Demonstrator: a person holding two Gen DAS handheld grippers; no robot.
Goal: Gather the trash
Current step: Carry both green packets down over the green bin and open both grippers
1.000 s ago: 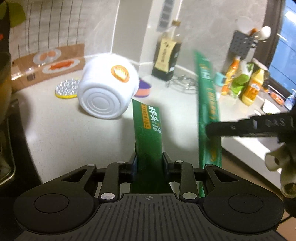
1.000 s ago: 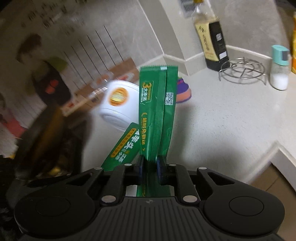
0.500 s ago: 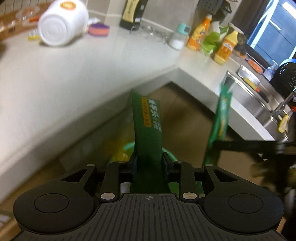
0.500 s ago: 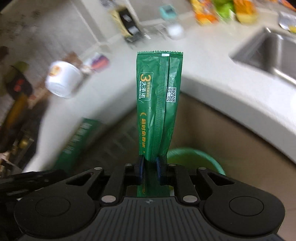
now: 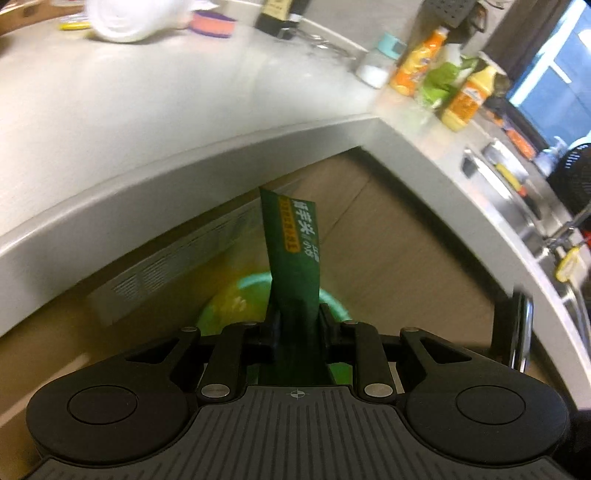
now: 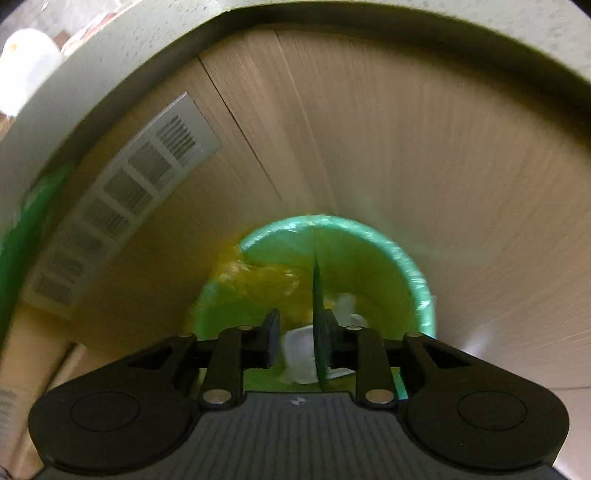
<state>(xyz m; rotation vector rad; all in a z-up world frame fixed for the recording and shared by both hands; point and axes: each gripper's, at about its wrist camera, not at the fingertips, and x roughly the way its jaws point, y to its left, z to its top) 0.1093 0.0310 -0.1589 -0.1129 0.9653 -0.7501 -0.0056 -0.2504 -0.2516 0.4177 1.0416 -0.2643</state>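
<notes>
My left gripper [image 5: 297,314] has a green snack packet [image 5: 291,240] standing upright between its fingers; the jaws are closing and the pads press on it. Below it lies the green trash bin [image 5: 334,301]. My right gripper [image 6: 297,325] points down into the same green bin [image 6: 413,266]. Its jaws are opening. A second green packet [image 6: 317,288] shows edge-on against the right finger, apart from the left finger. A yellow bag [image 6: 266,280] and white scraps [image 6: 299,350] lie in the bin.
The pale counter edge [image 5: 184,147] curves overhead, with a wooden cabinet front [image 6: 406,147] and a grey vent grille [image 6: 129,192] behind the bin. Bottles [image 5: 465,99], a white tub [image 5: 122,22] and a sink [image 5: 517,177] are up on the counter.
Both grippers have come down from counter height to just over the green bin. The right jaws have parted, and their packet now rests edge-on against one finger.
</notes>
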